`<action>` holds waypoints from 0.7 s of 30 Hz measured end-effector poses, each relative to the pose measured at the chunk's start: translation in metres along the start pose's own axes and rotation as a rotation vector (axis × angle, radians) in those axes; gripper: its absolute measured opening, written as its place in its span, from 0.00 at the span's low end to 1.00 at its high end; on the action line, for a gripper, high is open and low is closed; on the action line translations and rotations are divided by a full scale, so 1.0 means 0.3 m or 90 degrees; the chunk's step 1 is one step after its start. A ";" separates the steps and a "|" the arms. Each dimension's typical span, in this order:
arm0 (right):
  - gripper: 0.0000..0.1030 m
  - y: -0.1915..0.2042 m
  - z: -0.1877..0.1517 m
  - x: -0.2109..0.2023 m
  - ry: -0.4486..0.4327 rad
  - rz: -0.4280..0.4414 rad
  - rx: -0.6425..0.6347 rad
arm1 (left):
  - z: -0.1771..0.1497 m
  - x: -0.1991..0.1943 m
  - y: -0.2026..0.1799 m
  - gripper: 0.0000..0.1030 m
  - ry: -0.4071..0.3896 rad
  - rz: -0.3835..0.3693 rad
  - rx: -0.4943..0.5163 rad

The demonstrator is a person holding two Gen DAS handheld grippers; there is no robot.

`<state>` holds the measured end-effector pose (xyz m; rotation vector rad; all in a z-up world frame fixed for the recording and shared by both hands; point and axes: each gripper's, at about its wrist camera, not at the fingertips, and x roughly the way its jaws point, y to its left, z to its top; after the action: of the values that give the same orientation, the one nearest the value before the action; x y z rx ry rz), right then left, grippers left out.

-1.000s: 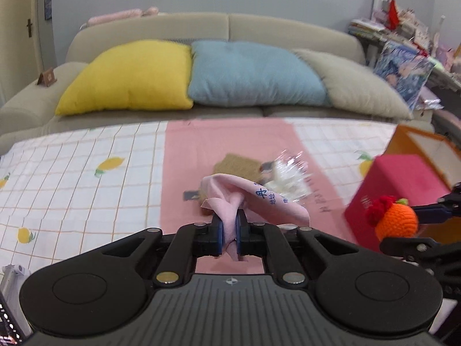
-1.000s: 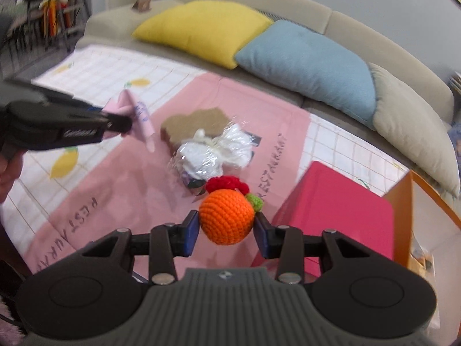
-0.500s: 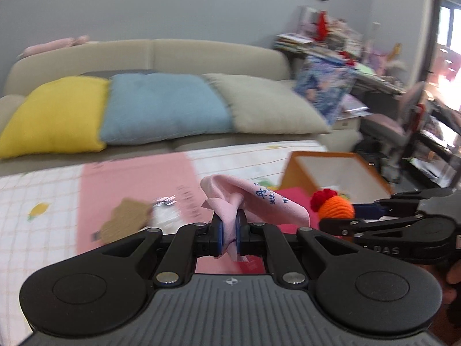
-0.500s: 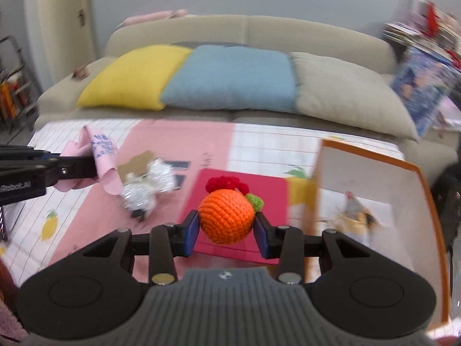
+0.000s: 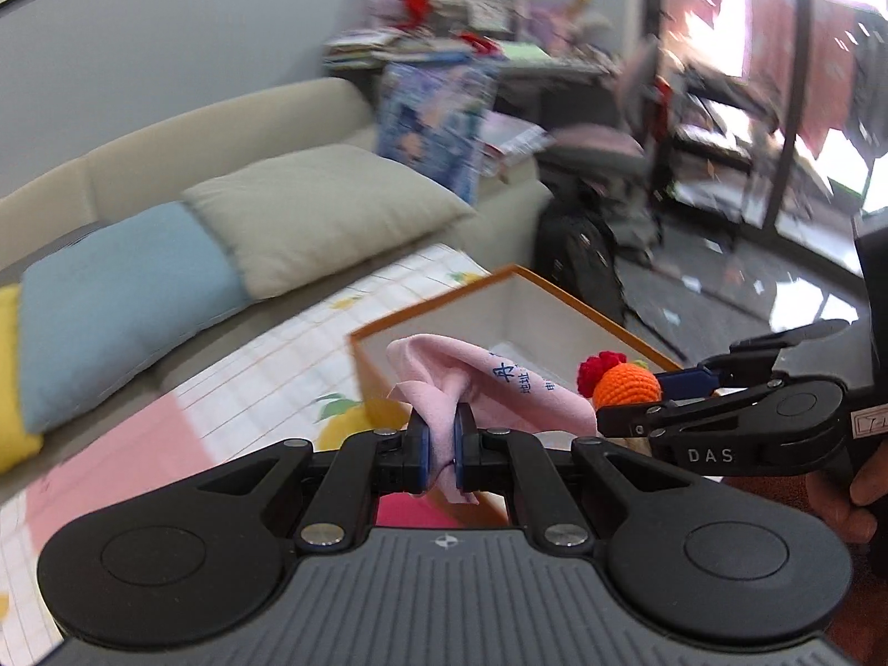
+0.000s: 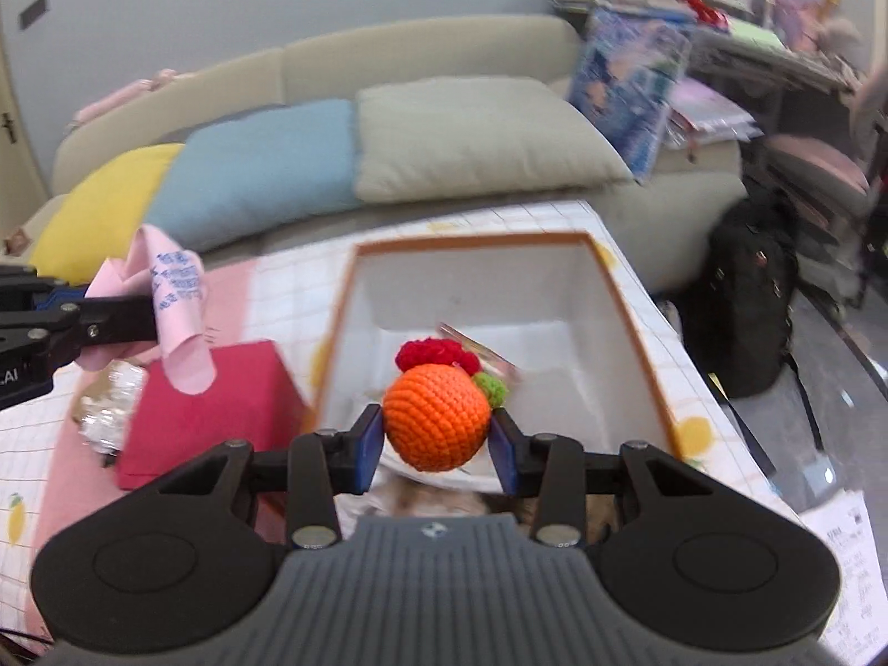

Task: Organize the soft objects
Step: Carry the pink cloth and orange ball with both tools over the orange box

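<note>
My left gripper (image 5: 438,447) is shut on a pink cloth (image 5: 488,388) with blue print, held above the table beside the open box (image 5: 433,322). In the right wrist view that cloth (image 6: 177,299) hangs at the left over a red block (image 6: 222,405). My right gripper (image 6: 437,441) is shut on an orange crocheted ball (image 6: 435,424) with a red tuft and a green leaf. It hovers over the near end of the orange-rimmed white box (image 6: 638,327). The ball (image 5: 627,386) also shows at the right of the left wrist view.
A shiny plastic bundle (image 6: 108,405) lies on the pink mat left of the red block. Some small items lie on the box floor. A beige sofa (image 6: 422,61) with yellow, blue and grey cushions stands behind the table. A black backpack (image 6: 749,299) sits on the floor to the right.
Both grippers swung right from the pink mat to the box, keeping the cloth and the ball. The box now fills the middle of the right wrist view.
</note>
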<state>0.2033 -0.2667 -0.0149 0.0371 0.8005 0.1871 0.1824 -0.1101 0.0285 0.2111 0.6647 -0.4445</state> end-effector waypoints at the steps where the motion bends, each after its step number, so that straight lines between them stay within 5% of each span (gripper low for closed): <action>1: 0.39 -0.020 -0.003 0.006 0.006 -0.002 0.007 | 0.014 0.029 -0.017 0.08 0.006 -0.006 0.014; 9: 0.39 -0.137 0.047 0.136 0.024 -0.016 0.048 | 0.068 0.250 -0.065 0.09 0.117 0.048 0.093; 21: 0.39 -0.160 0.065 0.345 0.058 -0.056 0.082 | 0.087 0.488 -0.060 0.10 0.216 0.100 0.174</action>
<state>0.2951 -0.2945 -0.0798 0.1154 0.9030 0.0537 0.2907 -0.1827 -0.0454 0.6032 0.9106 -0.3506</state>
